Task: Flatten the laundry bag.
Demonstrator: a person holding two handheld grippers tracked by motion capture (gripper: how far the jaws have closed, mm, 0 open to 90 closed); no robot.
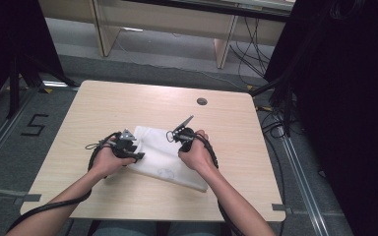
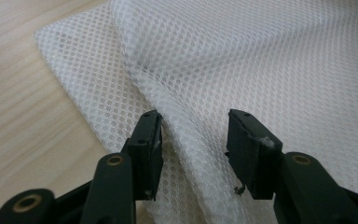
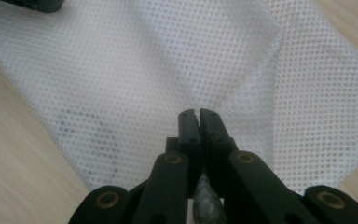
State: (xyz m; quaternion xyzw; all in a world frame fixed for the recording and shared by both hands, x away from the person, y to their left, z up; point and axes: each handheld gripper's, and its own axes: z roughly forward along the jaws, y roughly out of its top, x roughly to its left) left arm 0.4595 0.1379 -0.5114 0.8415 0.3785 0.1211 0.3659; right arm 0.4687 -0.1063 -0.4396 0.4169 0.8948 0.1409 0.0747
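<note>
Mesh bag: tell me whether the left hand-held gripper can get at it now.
Probably yes: the left hand-held gripper stands open with a raised fold of the mesh bag between its jaws, nothing in the way.

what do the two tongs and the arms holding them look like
Both tongs, left and right, are black with flat rectangular jaws on arms with brass-coloured pivot pins. The left carries a grey three-cornered plate. A black cable trails from each. The forearms are bare, no sleeves showing.

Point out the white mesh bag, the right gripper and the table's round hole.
white mesh bag [image 1: 160, 152]: high view, flat middle of the mesh.
right gripper [image 3: 199, 113]: right gripper view, tips of its closed jaws over the mesh.
round hole [image 1: 202, 101]: high view, centre of the dark grommet at the table's far edge.
</note>
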